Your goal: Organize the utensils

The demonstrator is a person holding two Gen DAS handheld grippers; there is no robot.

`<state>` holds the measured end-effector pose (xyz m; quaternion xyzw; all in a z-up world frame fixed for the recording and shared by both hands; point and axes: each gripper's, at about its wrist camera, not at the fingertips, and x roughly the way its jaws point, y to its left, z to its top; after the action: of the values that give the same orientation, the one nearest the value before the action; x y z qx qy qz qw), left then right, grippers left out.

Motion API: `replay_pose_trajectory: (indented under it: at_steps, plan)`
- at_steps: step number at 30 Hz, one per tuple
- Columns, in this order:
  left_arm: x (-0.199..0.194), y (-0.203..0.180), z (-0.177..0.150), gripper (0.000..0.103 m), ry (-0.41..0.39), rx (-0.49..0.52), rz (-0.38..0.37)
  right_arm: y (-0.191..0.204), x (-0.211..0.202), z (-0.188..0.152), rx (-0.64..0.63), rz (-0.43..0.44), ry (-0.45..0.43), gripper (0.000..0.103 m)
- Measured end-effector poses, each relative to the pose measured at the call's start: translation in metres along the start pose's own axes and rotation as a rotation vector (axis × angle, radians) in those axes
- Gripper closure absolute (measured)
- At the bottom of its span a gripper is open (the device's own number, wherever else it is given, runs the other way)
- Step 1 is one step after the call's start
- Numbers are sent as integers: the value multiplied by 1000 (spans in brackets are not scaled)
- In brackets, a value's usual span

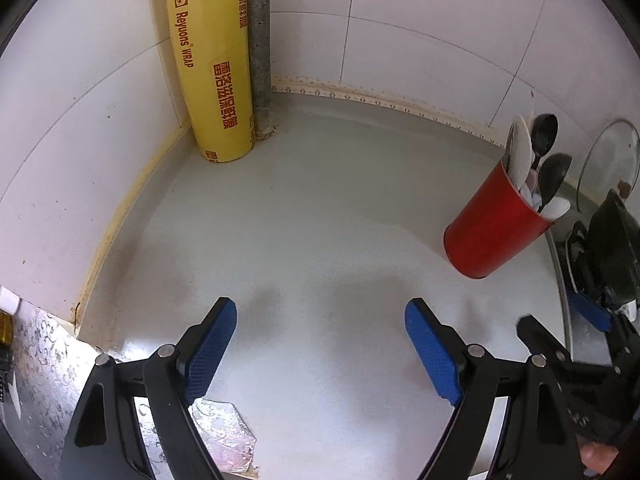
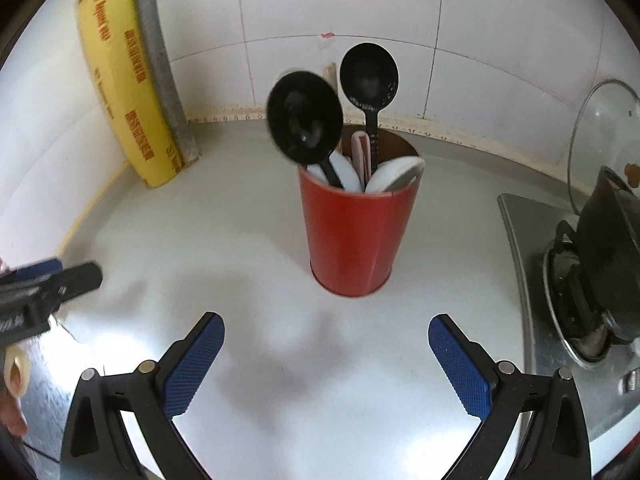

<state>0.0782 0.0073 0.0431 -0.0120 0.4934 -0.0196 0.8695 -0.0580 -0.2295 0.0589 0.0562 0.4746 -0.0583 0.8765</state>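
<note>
Two grippers: left (image 1: 320,344) and right (image 2: 326,360) both spread, empty.
Cup (image 2: 354,236): red, upright, held black ladles (image 2: 305,116).

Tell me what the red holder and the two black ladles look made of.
Red holder: probably matte plastic or coated sheet; a vertical seam shows, no shine. Black ladles: likely nylon or plastic, dull with faint gloss.

White tiled walls (image 1: 420,40) meet a pale grey countertop (image 1: 300,220) in a corner, with a grey pipe (image 1: 260,40).
</note>
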Motion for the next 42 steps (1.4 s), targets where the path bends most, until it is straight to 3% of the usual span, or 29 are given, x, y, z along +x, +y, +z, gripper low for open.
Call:
replay_pose_trajectory:
  at_steps: [5,25,42]
  plan:
    - [4,-2,-8,16,4,29,77,-3,-4,-13,5,-15,21,0]
    - [27,-12,-21,16,89,111,76,-13,-4,-25,15,-53,54,0]
    - [27,-15,-26,16,92,128,69,-11,-1,-27,17,-57,63,0]
